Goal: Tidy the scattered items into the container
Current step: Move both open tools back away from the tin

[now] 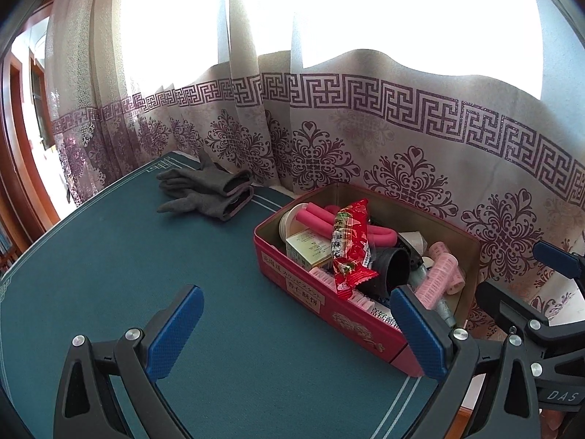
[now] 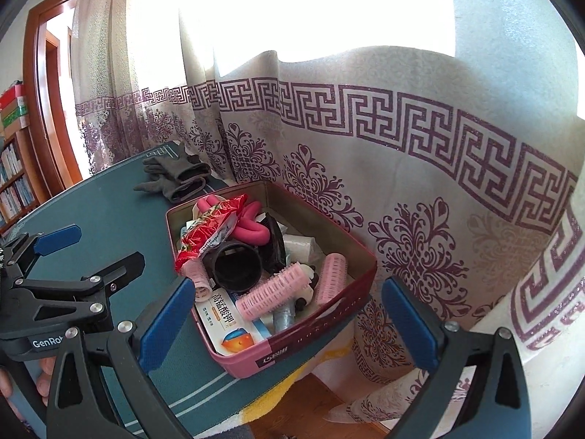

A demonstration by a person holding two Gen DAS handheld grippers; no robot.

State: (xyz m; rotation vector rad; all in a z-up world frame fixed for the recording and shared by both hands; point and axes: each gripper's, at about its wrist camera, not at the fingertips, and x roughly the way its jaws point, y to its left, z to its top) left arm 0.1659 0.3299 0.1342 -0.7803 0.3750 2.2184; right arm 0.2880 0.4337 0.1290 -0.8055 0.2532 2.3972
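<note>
A red tin box (image 1: 292, 274) stands open on the green table (image 1: 128, 274), packed with a red snack packet (image 1: 351, 245), pink foam rollers (image 1: 321, 216), pink hair rollers (image 1: 442, 270), a black tube (image 1: 393, 267) and a small carton (image 1: 307, 248). A pair of grey gloves (image 1: 208, 190) lies on the table beyond the box, at the far edge by the curtain. My left gripper (image 1: 298, 329) is open and holds nothing, just short of the box's near wall. My right gripper (image 2: 289, 323) is open and holds nothing, over the near end of the box (image 2: 351, 292). The gloves (image 2: 175, 179) lie behind it.
A patterned curtain (image 1: 402, 139) hangs close behind the table and box. The box sits at the table's right edge, with wooden floor (image 2: 310, 398) below. Each gripper shows in the other's view: the right one (image 1: 530, 278), the left one (image 2: 91, 252). A bookshelf (image 2: 14, 183) stands far left.
</note>
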